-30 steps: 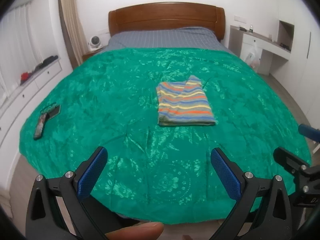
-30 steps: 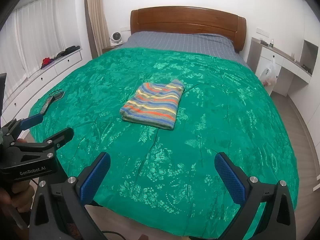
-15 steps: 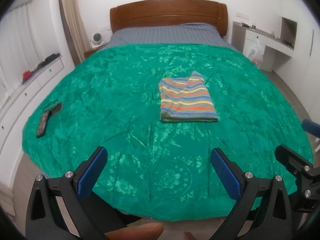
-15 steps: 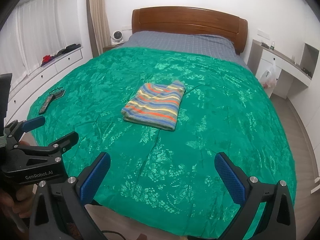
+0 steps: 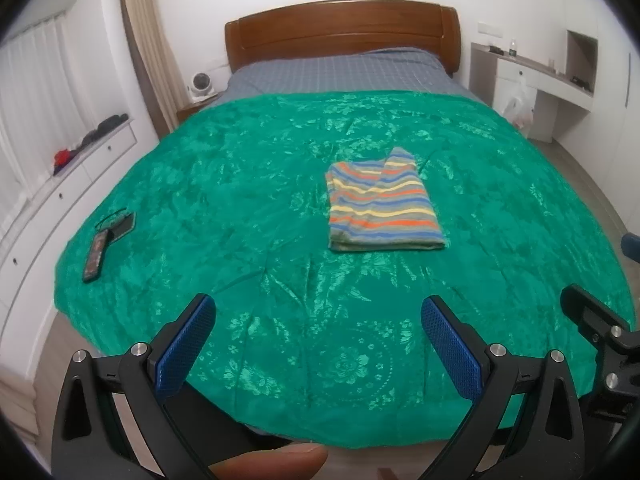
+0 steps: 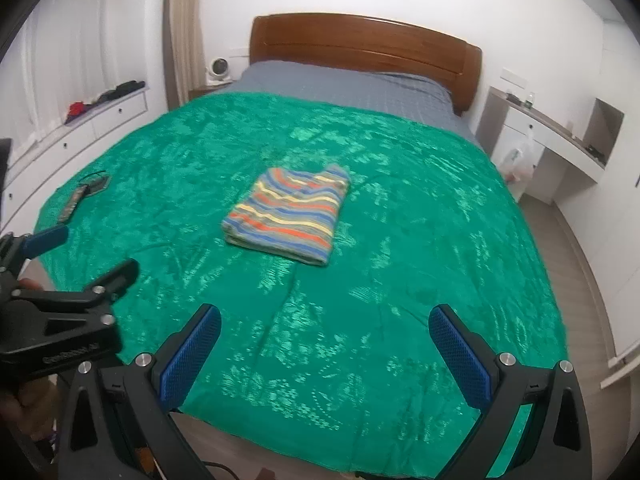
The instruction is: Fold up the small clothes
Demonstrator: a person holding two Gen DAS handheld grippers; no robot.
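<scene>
A striped garment (image 5: 382,204) lies folded into a neat rectangle near the middle of the green bedspread (image 5: 248,184); it also shows in the right wrist view (image 6: 290,214). My left gripper (image 5: 318,320) is open and empty, held back over the foot of the bed, well short of the garment. My right gripper (image 6: 326,330) is open and empty too, over the bed's foot edge. The left gripper also shows at the left of the right wrist view (image 6: 86,256).
A remote control (image 5: 95,255) and a dark phone-like item (image 5: 120,224) lie near the bed's left edge. A wooden headboard (image 5: 340,28) stands at the far end. White drawers (image 5: 60,192) run along the left, a desk (image 5: 536,80) at the right.
Both grippers have drawn back and risen slightly from the bed; the garment looks a little farther away. The garment itself has not moved. The right wrist view has tilted and blurred.
</scene>
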